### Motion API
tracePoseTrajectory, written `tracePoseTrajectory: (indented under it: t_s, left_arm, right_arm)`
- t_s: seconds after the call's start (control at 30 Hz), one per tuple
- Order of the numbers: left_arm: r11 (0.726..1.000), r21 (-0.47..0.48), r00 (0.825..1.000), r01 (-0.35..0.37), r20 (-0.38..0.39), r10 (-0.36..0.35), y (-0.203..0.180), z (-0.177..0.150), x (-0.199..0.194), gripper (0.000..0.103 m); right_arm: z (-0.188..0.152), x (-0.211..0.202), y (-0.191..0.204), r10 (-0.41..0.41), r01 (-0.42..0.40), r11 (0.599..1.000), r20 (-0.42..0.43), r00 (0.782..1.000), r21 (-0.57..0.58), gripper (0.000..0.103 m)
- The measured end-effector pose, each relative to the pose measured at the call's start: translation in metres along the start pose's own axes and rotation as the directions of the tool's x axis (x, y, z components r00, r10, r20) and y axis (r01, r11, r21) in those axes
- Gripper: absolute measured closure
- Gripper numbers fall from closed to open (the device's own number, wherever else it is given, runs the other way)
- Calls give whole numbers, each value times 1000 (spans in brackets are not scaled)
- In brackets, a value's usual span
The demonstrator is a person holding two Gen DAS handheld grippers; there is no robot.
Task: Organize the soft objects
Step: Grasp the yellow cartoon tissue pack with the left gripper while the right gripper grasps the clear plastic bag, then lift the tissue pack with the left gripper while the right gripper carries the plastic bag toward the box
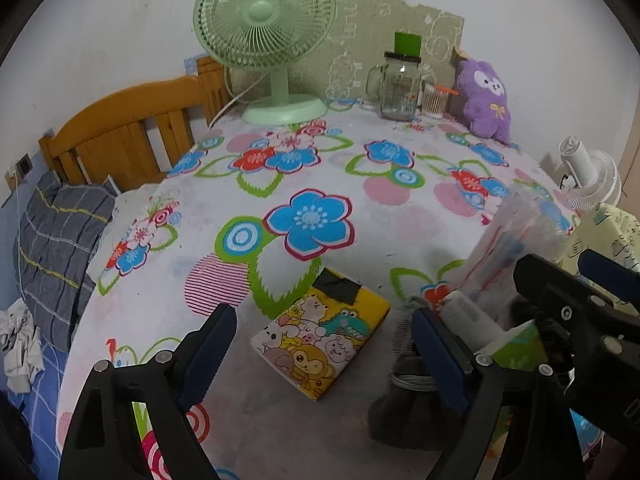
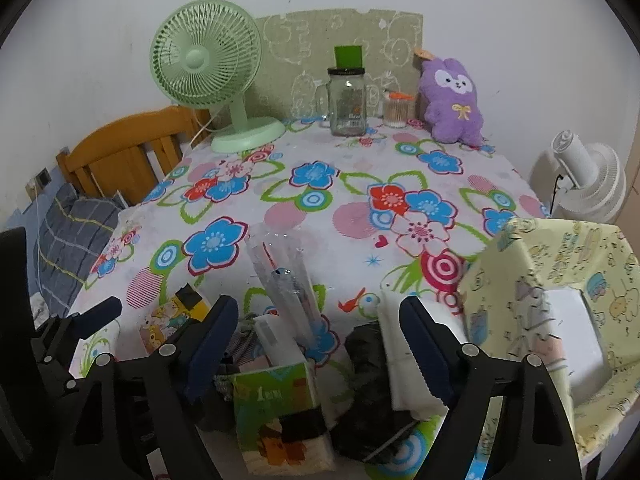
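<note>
Table (image 1: 400, 236): far half bare up to the fan (image 1: 266, 40). Left gripper (image 1: 324, 344) jaws apart, cartoon tissue pack (image 1: 320, 344) between; right gripper (image 2: 320, 336) apart, green tissue pack (image 2: 280, 404) between.

The left gripper (image 1: 324, 344) hovers low with its jaws spread wide, nothing between the blue pads (image 1: 210, 350). The right gripper (image 2: 320, 344) sits just to its right, level with it, jaws likewise parted and gripping nothing, fingers (image 2: 424, 344) pointing forward.
</note>
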State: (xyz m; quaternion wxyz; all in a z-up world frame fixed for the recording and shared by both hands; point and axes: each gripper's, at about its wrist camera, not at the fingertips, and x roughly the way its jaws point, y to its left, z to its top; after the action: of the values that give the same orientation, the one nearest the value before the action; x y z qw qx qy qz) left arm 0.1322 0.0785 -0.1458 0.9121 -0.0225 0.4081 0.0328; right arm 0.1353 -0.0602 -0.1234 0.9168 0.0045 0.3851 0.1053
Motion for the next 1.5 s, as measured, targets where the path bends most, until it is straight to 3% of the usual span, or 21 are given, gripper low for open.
tracePoseTrajectory:
  t_s: [0.4, 0.57, 0.77, 0.93, 1.07, 1.5]
  left_arm:
    - [1000, -13, 999, 7, -36, -8, 9, 0, 23, 14]
    - [999, -26, 998, 34, -48, -35, 12, 1, 29, 15]
    - [995, -47, 992, 91, -81, -95, 14, 3, 36, 29]
    - [991, -36, 987, 126, -97, -129, 12, 4, 35, 50]
    - [991, -34, 987, 128, -98, -131, 12, 4, 34, 54]
    - [995, 5, 994, 98, -47, -98, 3, 12, 14, 56]
  right_arm:
    - [4, 33, 8, -2, 1, 1000, -65, 998, -15, 20]
    - [5, 44, 10, 3, -5, 1000, -86, 996, -23, 32]
    - [5, 53, 14, 3, -7, 999, -100, 995, -40, 52]
    - [4, 57, 16, 3, -8, 999, -110, 994, -50, 62]
    - [4, 56, 18, 0, -7, 998, -108, 994, -61, 69]
    - [7, 39, 18, 11, -16, 998, -81, 997, -56, 74]
